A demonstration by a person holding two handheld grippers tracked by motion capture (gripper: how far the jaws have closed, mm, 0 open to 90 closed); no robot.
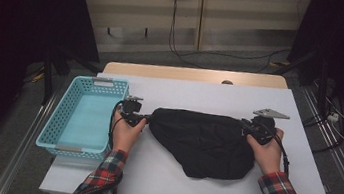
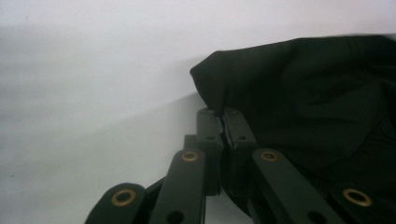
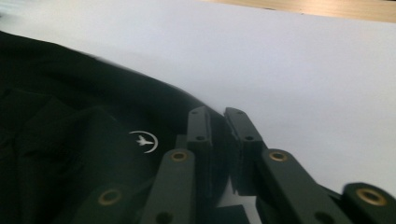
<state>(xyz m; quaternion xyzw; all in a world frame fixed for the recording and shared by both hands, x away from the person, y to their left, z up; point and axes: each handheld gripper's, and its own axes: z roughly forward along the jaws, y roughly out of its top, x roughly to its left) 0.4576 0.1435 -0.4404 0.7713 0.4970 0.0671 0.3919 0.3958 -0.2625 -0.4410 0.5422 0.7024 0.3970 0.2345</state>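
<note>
**Black garment pinched at both ends on the white counter**

In the high view, a crumpled black fabric garment (image 1: pixel 203 142) is seen lying in the middle of the white counter (image 1: pixel 302 164), well apart from its edges. The left claw (image 1: pixel 147 119) is set at the garment's left tip and the right claw (image 1: pixel 245 124) at its right tip, each carried by a hand in a red plaid sleeve. A light-blue perforated plastic basket (image 1: pixel 56 135) stands just beside the left hand, at the counter's left edge. Beyond the counter, a grey floor with trailing black cables and pale wall panels can be made out; the sides of the room are dark.

In the left gripper view, the left claw (image 2: pixel 223 115) is pressed together on a folded corner of the garment (image 2: pixel 317 93), with cloth caught between the pads. For a clean step, that pinch should be kept firm and the corner drawn low across the counter, so the fabric is not dragged into a bunch.

In the right gripper view, the right claw (image 3: pixel 218 114) is parted a little at the tips over the garment's rim (image 3: pixel 70 121); whether cloth is gripped there cannot be told. A small white logo is shown on the fabric. The hold is best confirmed before any pull is made
</note>
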